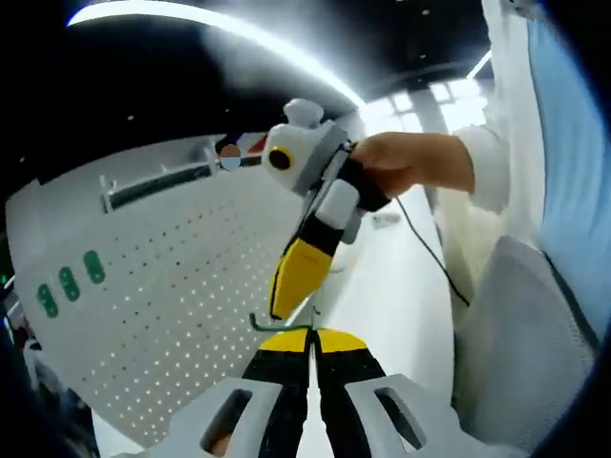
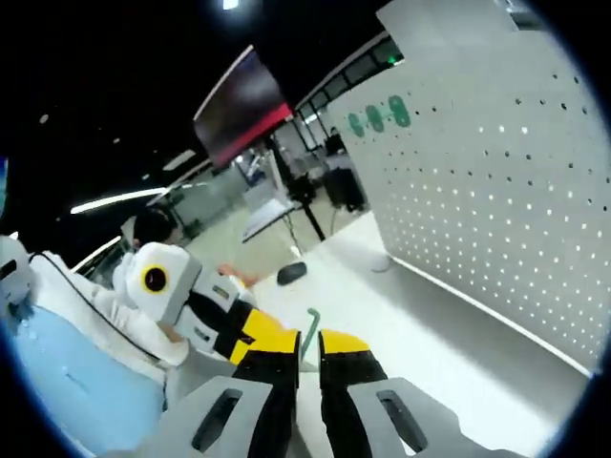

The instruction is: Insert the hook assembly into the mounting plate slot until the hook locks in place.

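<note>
- The hook (image 1: 277, 325), thin green wire, is clamped at the tip of the left tool (image 1: 310, 336), whose jaws are together on it, in front of the pegboard (image 1: 172, 286).
- In the right gripper view the hook (image 2: 310, 329) stands between the right tool's (image 2: 309, 342) jaws, which look closed on it, the left tool (image 2: 256, 336) touching alongside.
- The right tool (image 1: 291, 286), held by a hand (image 1: 415, 162), meets the hook from above in the left gripper view.
- The pegboard (image 2: 496, 191) stands upright on the white tabletop (image 2: 410, 324), three green marks near its far corner.
</note>
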The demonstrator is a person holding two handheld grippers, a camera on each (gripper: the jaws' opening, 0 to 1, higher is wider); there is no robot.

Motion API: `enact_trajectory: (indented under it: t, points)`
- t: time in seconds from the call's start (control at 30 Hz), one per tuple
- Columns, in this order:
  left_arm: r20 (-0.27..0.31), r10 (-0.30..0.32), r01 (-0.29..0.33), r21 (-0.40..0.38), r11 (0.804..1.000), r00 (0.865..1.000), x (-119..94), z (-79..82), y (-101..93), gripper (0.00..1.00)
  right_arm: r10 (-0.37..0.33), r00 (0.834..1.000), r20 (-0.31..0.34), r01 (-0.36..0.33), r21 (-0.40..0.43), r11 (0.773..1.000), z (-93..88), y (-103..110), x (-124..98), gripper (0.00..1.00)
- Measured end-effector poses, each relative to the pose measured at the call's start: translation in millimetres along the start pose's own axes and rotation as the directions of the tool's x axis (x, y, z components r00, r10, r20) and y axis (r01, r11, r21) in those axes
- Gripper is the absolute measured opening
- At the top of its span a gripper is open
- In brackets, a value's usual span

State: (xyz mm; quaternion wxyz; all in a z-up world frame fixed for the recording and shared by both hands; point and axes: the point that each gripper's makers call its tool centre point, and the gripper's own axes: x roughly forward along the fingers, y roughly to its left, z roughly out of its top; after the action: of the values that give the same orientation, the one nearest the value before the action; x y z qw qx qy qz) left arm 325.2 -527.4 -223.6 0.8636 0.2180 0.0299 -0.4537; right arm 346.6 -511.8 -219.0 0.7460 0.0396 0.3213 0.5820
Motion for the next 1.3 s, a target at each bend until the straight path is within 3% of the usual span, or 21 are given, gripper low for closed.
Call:
enact_trajectory:
  t: [0.03, 0.37, 0.63, 0.83, 0.87, 1.0, 1.1, 1.27, 1.3]
  points:
    - [-0.023, 0.003, -0.002, 0.023, 1.0, 1.0, 1, -3.1, -0.4, 0.01, -0.004, 1.0, 0.006, 0.004, 0.001, 1.0, 0.9, 0, 1, 0.05]
    - [-0.056, 0.006, -0.002, 0.067, 0.998, 0.998, 7, -6.5, -5.9, 0.01, -0.072, 0.995, -0.062, 0.073, 0.014, 0.997, -9.4, -6, 9, 0.02]
    - [-0.053, 0.007, -0.003, 0.08, 0.997, 0.999, 7, -5.7, -6.1, 0.03, -0.036, 0.998, -0.044, 0.035, -0.015, 0.999, -7.8, -2, 7, 0.01]
    - [0.008, -0.052, 0.052, -0.044, 0.998, 0.999, 4, 0.6, -9.4, 0.05, 0.003, 1.0, -0.029, -0.004, -0.036, 0.999, -8.0, 3, 5, 0.0]
    - [0.037, -0.067, 0.07, -0.086, 0.994, 0.997, 2, 4.7, -10.2, 0.05, 0.006, 1.0, -0.03, -0.008, -0.046, 0.999, -8.5, 3, 4, 0.0]
    - [0.062, -0.093, 0.102, -0.157, 0.982, 0.994, -5, 5.5, -7.3, 0.07, 0.022, 0.999, -0.032, -0.024, -0.07, 0.997, -11.3, 4, 2, 0.0]
    - [0.092, -0.116, 0.135, -0.235, 0.963, 0.989, -13, 7.3, -3.0, 0.07, 0.04, 0.998, -0.042, -0.044, -0.087, 0.995, -15.4, 8, 1, 0.0]
    - [0.132, -0.109, 0.144, -0.295, 0.945, 0.985, -24, 10.2, 13.3, 0.09, 0.08, 0.994, -0.076, -0.089, -0.125, 0.988, -24.4, 19, 3, 0.0]
    - [0.139, -0.131, 0.169, -0.307, 0.937, 0.982, -26, 10.8, 12.3, 0.1, 0.104, 0.99, -0.099, -0.119, -0.158, 0.98, -28.2, 24, 4, 0.0]
